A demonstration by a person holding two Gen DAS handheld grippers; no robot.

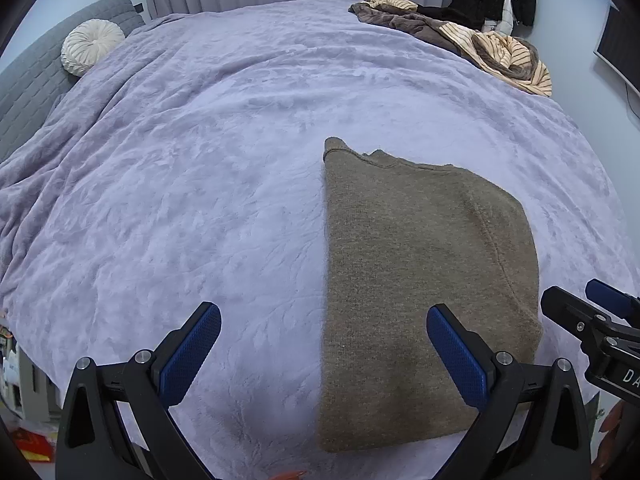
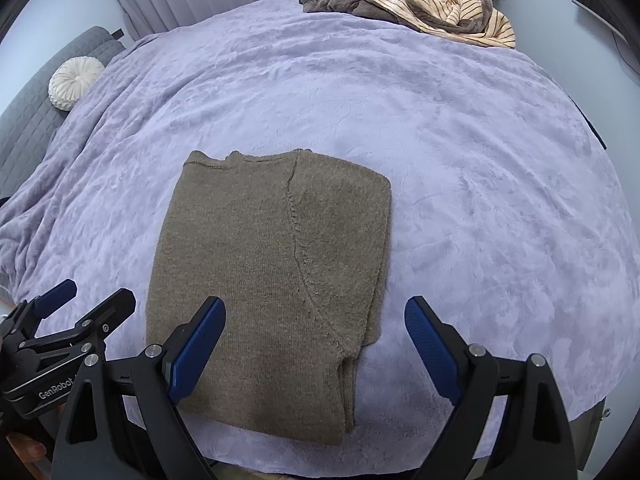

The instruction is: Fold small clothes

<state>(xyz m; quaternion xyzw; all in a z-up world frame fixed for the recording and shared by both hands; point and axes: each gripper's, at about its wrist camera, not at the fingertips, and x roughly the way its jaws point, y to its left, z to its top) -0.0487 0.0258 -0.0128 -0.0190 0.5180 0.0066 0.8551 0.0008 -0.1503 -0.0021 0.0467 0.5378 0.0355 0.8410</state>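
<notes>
A brown knitted sweater point(image 1: 420, 280) lies folded into a long rectangle on the lilac plush blanket point(image 1: 200, 160), collar end far, hem end near me. It also shows in the right wrist view point(image 2: 272, 280). My left gripper point(image 1: 324, 344) is open and empty, hovering over the sweater's near left edge. My right gripper point(image 2: 316, 340) is open and empty above the sweater's near right part. Each gripper appears at the edge of the other's view.
A heap of striped and brown clothes point(image 1: 480, 40) lies at the bed's far right corner, with dark garments behind it. A round white cushion point(image 1: 92, 46) rests against the grey headboard point(image 1: 32, 80) at far left. The bed's near edge is just below the grippers.
</notes>
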